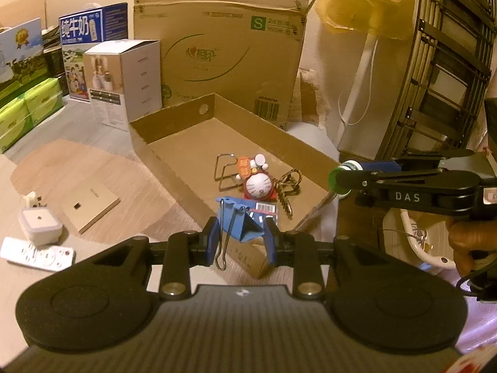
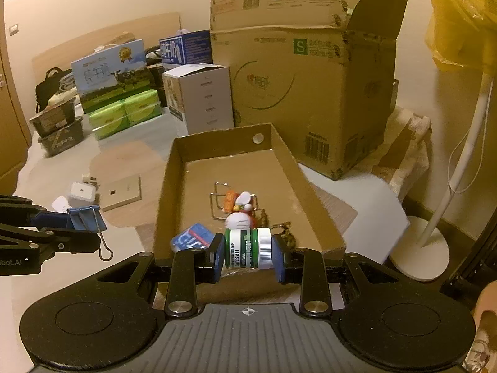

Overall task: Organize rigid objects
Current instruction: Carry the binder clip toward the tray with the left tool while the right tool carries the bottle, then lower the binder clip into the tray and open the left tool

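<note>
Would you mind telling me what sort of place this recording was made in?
Probably a room at home used for storage: a big cardboard carton, milk gift boxes and a standing fan crowd the floor.

Two black grippers, left gripper [image 1: 239, 239] and right gripper [image 2: 248, 256], each with flat black arms, blue pads [image 1: 210, 239] on the fingers, shiny round screws [image 1: 170, 288] and two big round black bumps beside a grey ribbed middle with a small white cross mark [image 2: 247, 311]. White letters "DAS" [image 1: 407, 196] on the side of the right one, and white letters ending in "bot.AI" [image 2: 11, 262] on the side of the left one. Bare skin of a hand [image 1: 466, 242] wrapped round the right handle, with thin black cable beside it
</note>
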Action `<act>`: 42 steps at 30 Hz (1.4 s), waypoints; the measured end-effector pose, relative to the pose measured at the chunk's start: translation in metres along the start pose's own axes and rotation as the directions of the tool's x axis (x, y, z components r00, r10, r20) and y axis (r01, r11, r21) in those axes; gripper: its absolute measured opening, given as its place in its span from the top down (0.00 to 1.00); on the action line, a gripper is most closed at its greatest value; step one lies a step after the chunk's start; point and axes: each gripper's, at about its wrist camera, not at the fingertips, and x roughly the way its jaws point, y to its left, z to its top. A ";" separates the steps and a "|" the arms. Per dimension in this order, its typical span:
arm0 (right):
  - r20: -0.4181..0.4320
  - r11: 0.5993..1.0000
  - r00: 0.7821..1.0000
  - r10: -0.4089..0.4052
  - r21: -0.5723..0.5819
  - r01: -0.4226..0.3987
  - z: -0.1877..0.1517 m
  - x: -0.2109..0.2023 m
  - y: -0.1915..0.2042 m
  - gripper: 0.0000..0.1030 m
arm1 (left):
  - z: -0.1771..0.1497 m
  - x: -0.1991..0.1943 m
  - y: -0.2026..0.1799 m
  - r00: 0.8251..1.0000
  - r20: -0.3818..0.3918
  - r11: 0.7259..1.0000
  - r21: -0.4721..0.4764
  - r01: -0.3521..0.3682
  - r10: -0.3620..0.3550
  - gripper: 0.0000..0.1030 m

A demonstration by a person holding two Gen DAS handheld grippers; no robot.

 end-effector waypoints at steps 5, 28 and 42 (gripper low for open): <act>0.001 1.000 1.000 -0.003 -0.010 0.003 0.010 0.010 -0.010 0.69 | 0.011 0.014 -0.004 1.000 0.001 1.000 0.009 0.004 -0.004 0.74; -0.018 0.999 0.999 0.028 -0.022 -0.028 0.065 0.092 -0.039 0.69 | 0.061 0.100 0.028 0.999 -0.016 0.999 -0.005 -0.033 0.033 0.74; -0.049 0.999 0.998 0.038 -0.006 -0.038 0.086 0.149 -0.046 0.69 | 0.078 0.146 0.055 0.998 -0.031 0.999 -0.027 -0.048 0.047 0.74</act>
